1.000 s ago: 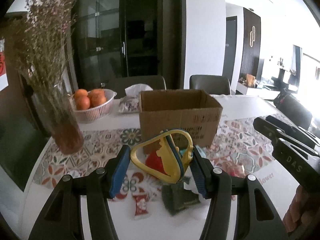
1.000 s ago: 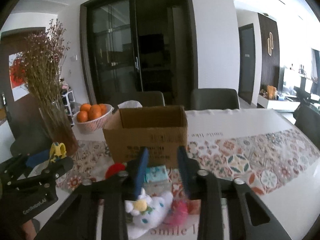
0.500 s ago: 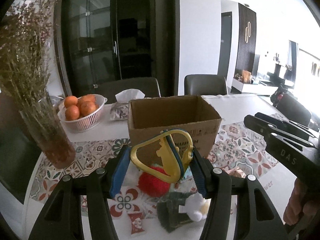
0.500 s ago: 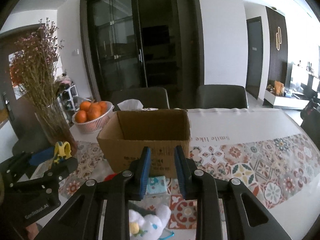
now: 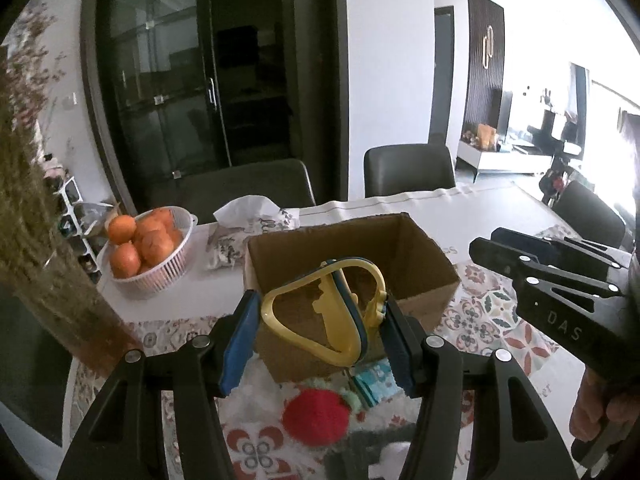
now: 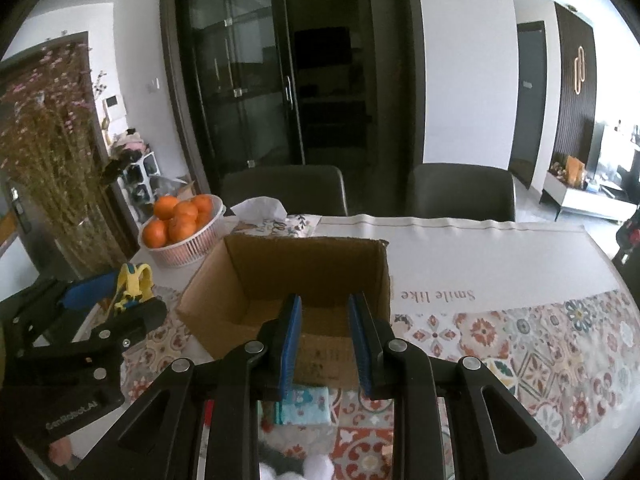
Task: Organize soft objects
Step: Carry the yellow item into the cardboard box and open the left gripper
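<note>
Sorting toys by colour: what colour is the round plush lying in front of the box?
Red plush, clearest in the left wrist view.

A yellow-and-blue ring-shaped toy (image 5: 326, 316) sits upright above the open, empty cardboard box (image 6: 296, 276), while a red plush strawberry (image 5: 316, 416) and teal packet (image 6: 304, 404) lie before it.

We note the bench (image 6: 500, 264), white at the far side and covered by a patterned tile-print cloth (image 6: 520, 344) nearer us. An open cardboard box (image 6: 296, 280) stands on it. Beside the box: a white basket of oranges (image 6: 180, 228), a tissue pack (image 6: 276, 220), a vase of dried flowers (image 5: 56, 280). In front lie a red plush (image 5: 316, 416) and a teal packet (image 6: 302, 404).
</note>
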`<state>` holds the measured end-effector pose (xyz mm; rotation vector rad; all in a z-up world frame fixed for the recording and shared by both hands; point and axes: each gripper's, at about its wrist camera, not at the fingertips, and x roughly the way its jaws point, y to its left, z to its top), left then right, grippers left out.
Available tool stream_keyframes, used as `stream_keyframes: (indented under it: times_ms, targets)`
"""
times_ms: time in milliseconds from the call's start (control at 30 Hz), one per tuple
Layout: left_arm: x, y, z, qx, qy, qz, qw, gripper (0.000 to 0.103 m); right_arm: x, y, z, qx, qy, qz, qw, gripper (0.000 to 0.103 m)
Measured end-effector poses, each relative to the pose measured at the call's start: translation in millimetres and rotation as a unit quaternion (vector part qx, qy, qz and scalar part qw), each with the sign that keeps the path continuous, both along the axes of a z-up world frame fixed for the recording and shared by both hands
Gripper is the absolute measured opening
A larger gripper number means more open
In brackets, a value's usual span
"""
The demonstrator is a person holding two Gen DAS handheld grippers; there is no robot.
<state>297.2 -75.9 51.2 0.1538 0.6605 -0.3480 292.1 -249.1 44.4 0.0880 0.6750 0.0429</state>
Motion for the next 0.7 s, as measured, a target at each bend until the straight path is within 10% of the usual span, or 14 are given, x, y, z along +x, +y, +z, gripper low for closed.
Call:
stream_keyframes:
  times_ms: [567,700]
  targets:
    - [95.5,-29.1,-37.5,0.023,0.11,-0.022,0.9934,0.059,81.4,-18.1,-36.0,0.019,0.092,0.006,0.996,0.026]
    - [104.9,-30.4,-46.7,0.025,0.127,-0.018,0.9914,0.078,90.0,-20.1,-41.1,0.02,0.102,0.003,0.995,0.027]
